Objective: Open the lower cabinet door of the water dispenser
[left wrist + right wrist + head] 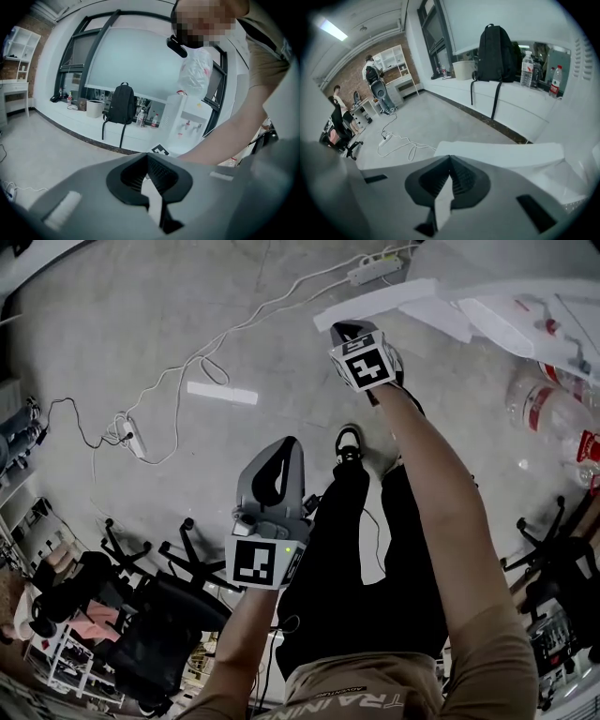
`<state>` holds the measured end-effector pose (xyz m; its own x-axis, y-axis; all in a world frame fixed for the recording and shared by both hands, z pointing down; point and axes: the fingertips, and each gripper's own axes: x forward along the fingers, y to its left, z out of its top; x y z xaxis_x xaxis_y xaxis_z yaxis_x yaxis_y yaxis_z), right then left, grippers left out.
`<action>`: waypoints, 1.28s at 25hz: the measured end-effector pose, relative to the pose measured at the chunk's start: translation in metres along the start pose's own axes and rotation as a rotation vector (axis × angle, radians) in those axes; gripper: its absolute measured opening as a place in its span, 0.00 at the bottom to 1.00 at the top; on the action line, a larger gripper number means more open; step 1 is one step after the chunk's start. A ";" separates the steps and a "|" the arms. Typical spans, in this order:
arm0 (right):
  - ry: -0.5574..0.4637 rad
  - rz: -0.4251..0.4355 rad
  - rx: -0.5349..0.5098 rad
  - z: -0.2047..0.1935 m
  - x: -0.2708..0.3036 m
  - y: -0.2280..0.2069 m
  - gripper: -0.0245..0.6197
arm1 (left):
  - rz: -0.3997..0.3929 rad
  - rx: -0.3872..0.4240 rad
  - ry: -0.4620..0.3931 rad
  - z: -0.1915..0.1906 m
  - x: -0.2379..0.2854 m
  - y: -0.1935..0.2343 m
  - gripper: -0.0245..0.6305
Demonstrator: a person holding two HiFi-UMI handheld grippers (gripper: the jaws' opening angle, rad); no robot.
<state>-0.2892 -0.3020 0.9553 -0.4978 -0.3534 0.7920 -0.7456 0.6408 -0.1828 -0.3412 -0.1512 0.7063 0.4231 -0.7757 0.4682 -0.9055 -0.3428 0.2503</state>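
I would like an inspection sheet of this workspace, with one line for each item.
Surface: grey concrete floor.
Job's things: white water dispenser; a white panel, probably its door, lies just ahead of the right gripper.
Clutter: backpack, bottles, office chairs.
Grippers: left gripper shut, empty; right gripper shut, nothing seen between the jaws.
Cables: white cable and power strip on the floor.
Surroundings: people at desks by a brick wall.

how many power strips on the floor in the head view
2: one power strip at the top edge, right of centre; another at the far left, mid-height. More may be hidden behind the person.
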 end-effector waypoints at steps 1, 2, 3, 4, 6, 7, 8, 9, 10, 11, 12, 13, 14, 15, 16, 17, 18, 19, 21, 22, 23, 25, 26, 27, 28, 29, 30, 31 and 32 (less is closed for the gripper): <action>-0.016 0.003 0.004 0.001 -0.005 0.000 0.05 | -0.005 -0.001 0.006 0.000 -0.001 -0.004 0.02; -0.027 0.005 0.009 0.000 -0.011 -0.001 0.05 | -0.011 -0.001 0.014 -0.001 -0.001 -0.009 0.02; -0.035 0.006 0.021 -0.003 -0.018 -0.002 0.05 | -0.019 0.004 0.020 -0.003 -0.001 -0.013 0.02; -0.044 0.006 0.036 -0.008 -0.024 -0.004 0.05 | -0.027 0.013 0.024 -0.005 0.001 -0.017 0.02; -0.066 0.005 0.069 -0.017 -0.040 -0.009 0.05 | -0.043 0.029 0.022 -0.008 0.006 -0.027 0.02; -0.076 0.004 0.088 -0.023 -0.050 -0.011 0.05 | -0.050 0.034 0.024 -0.009 0.008 -0.033 0.02; -0.085 0.002 0.113 -0.030 -0.061 -0.015 0.05 | -0.059 0.038 0.026 -0.009 0.010 -0.041 0.02; -0.092 -0.006 0.144 -0.037 -0.072 -0.019 0.05 | -0.070 0.046 0.029 -0.008 0.011 -0.050 0.02; -0.101 -0.018 0.180 -0.045 -0.085 -0.024 0.05 | -0.083 0.057 0.031 -0.007 0.013 -0.061 0.02; -0.112 -0.032 0.216 -0.052 -0.099 -0.030 0.05 | -0.099 0.070 0.034 -0.005 0.014 -0.072 0.02; -0.125 -0.044 0.248 -0.058 -0.115 -0.035 0.05 | -0.115 0.082 0.035 -0.004 0.015 -0.082 0.02; -0.142 -0.053 0.277 -0.063 -0.130 -0.039 0.05 | -0.129 0.094 0.037 -0.001 0.017 -0.092 0.02; -0.162 -0.060 0.305 -0.066 -0.145 -0.043 0.05 | -0.142 0.109 0.039 0.001 0.019 -0.102 0.02; -0.185 -0.065 0.336 -0.068 -0.161 -0.046 0.05 | -0.155 0.126 0.044 0.004 0.022 -0.111 0.02; -0.211 -0.070 0.370 -0.070 -0.176 -0.050 0.05 | -0.167 0.145 0.051 0.007 0.024 -0.120 0.02; -0.234 -0.075 0.404 -0.072 -0.193 -0.052 0.05 | -0.178 0.161 0.059 0.010 0.025 -0.130 0.02; -0.255 -0.080 0.433 -0.076 -0.210 -0.054 0.05 | -0.186 0.174 0.066 0.015 0.025 -0.140 0.02; -0.272 -0.083 0.457 -0.079 -0.228 -0.054 0.05 | -0.194 0.184 0.070 0.021 0.025 -0.151 0.02; -0.304 -0.080 0.498 -0.085 -0.266 -0.052 0.05 | -0.215 0.199 0.071 0.034 0.023 -0.174 0.02; -0.320 -0.080 0.512 -0.088 -0.286 -0.050 0.05 | -0.230 0.208 0.070 0.041 0.021 -0.186 0.02; -0.335 -0.084 0.518 -0.091 -0.307 -0.048 0.05 | -0.248 0.224 0.071 0.046 0.019 -0.198 0.02; -0.370 -0.098 0.514 -0.092 -0.347 -0.044 0.05 | -0.281 0.285 0.077 0.056 0.017 -0.218 0.02; -0.391 -0.100 0.514 -0.090 -0.367 -0.042 0.05 | -0.294 0.318 0.076 0.062 0.015 -0.227 0.02; -0.410 -0.097 0.520 -0.089 -0.386 -0.037 0.05 | -0.304 0.343 0.075 0.070 0.012 -0.234 0.02; -0.424 -0.090 0.524 -0.087 -0.405 -0.031 0.05 | -0.309 0.357 0.077 0.077 0.008 -0.240 0.02; -0.429 -0.085 0.519 -0.087 -0.423 -0.025 0.05 | -0.311 0.366 0.083 0.084 0.003 -0.246 0.02; -0.427 -0.083 0.499 -0.086 -0.441 -0.019 0.05 | -0.314 0.376 0.088 0.091 -0.002 -0.253 0.02; -0.422 -0.084 0.473 -0.086 -0.459 -0.014 0.05 | -0.318 0.389 0.090 0.099 -0.006 -0.260 0.02; -0.419 -0.081 0.447 -0.085 -0.475 -0.009 0.05 | -0.324 0.404 0.089 0.108 -0.011 -0.268 0.02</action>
<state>-0.0081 -0.0819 0.6300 -0.4955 -0.6852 0.5339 -0.8569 0.2847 -0.4298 -0.1067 -0.1081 0.5430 0.6686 -0.5542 0.4959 -0.6614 -0.7480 0.0558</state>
